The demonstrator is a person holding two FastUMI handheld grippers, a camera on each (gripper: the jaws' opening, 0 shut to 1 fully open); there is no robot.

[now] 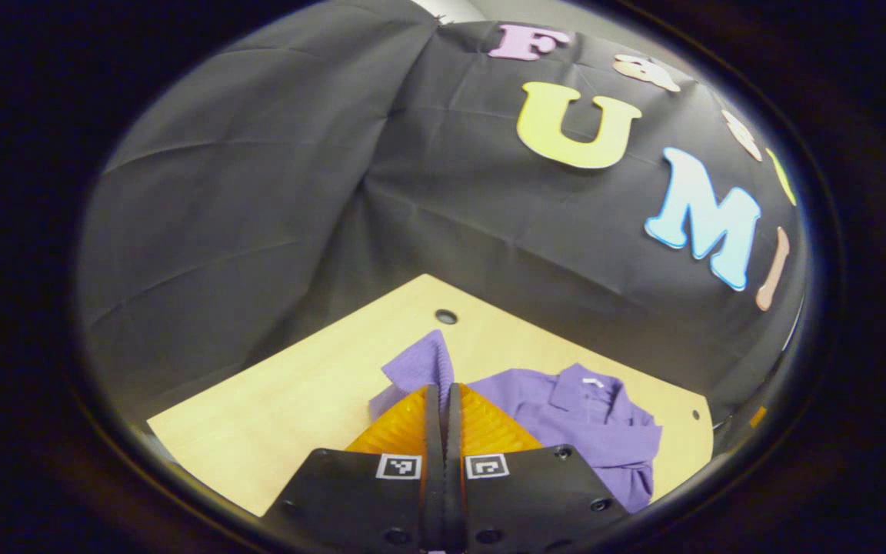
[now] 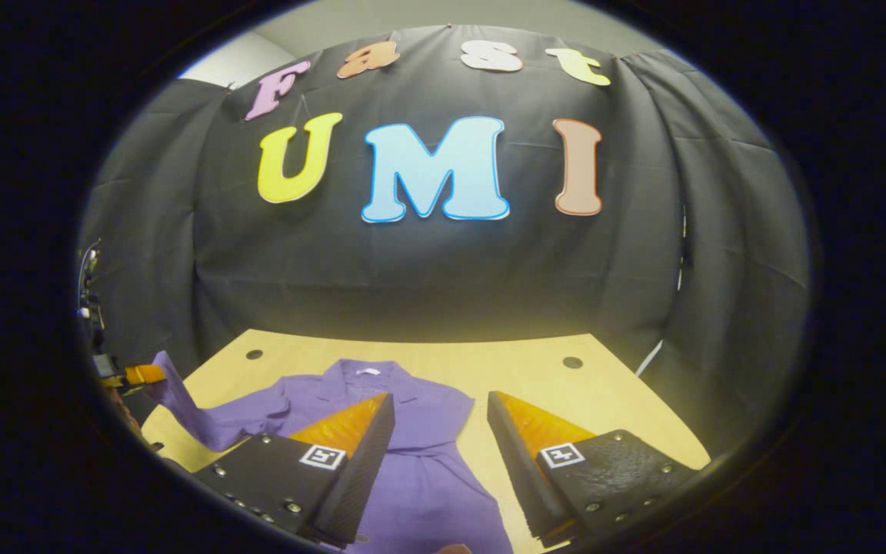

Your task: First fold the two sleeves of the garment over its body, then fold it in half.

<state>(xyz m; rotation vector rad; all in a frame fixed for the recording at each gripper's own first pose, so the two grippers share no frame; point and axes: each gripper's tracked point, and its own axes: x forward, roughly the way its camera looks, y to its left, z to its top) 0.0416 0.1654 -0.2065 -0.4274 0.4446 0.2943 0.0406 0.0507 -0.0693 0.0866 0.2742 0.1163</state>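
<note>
left gripper (image 1: 443,396) pinching sleeve (image 1: 421,360) | right gripper (image 2: 439,431) spread above garment (image 2: 420,462)

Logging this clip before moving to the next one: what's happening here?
A person is folding a purple collared shirt on a light wooden table. The left gripper is shut on the shirt's purple sleeve, lifting it off the table. The right gripper hangs open above the shirt's body, holding nothing. In the right gripper view, that sleeve is stretched out to the side, so neither sleeve is folded over yet.
</note>
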